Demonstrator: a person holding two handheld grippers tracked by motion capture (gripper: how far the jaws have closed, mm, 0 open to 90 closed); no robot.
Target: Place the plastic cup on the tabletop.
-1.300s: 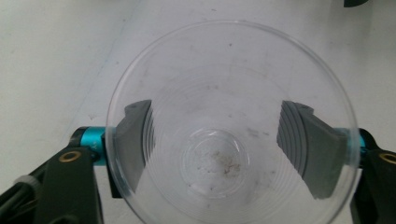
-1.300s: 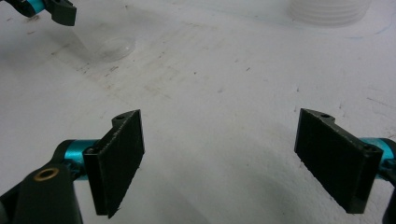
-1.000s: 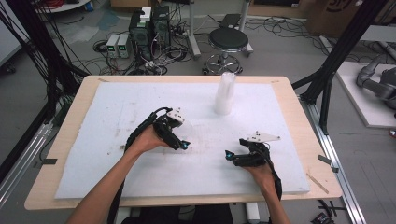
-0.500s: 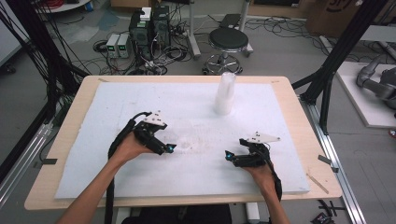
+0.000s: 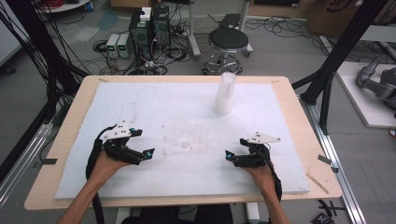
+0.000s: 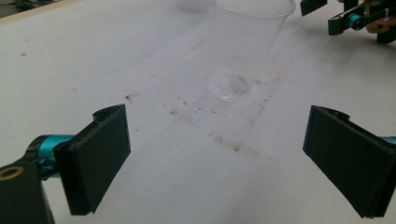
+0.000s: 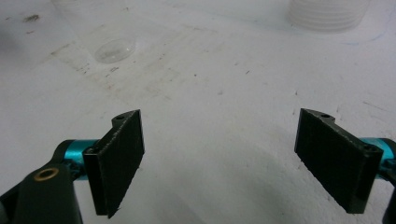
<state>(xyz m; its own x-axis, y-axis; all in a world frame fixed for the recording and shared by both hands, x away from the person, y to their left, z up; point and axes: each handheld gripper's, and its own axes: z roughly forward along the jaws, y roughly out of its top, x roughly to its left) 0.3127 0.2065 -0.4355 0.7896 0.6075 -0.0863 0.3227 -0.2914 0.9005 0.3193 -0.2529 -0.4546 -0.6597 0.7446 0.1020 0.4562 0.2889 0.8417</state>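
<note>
Clear plastic cup [image 6: 245, 44]: single, upright on the white foam board [image 5: 163, 112], centre of the frame in the high view, faint there against the board. Upper middle of the left gripper view, straight ahead between the two black jaws; round base seen through the wall, rim cut by the top edge. Long axis vertical.

Stack of cups [image 5: 224, 93]: upright, upper right of centre in the high view, well apart from both hands; ribbed base at the top right of the right gripper view.

Left gripper [image 5: 140, 151]: lower left of the high view, jaws spread wide, nothing between them, aimed toward the single cup.

Right gripper [image 5: 233, 156]: lower right of the high view, jaws likewise wide apart and empty; single cup off to the upper left in its own view, not in line.

Judgement: cup roughly midway between the two hands; left gripper better lined up, needing a straight advance.
</note>
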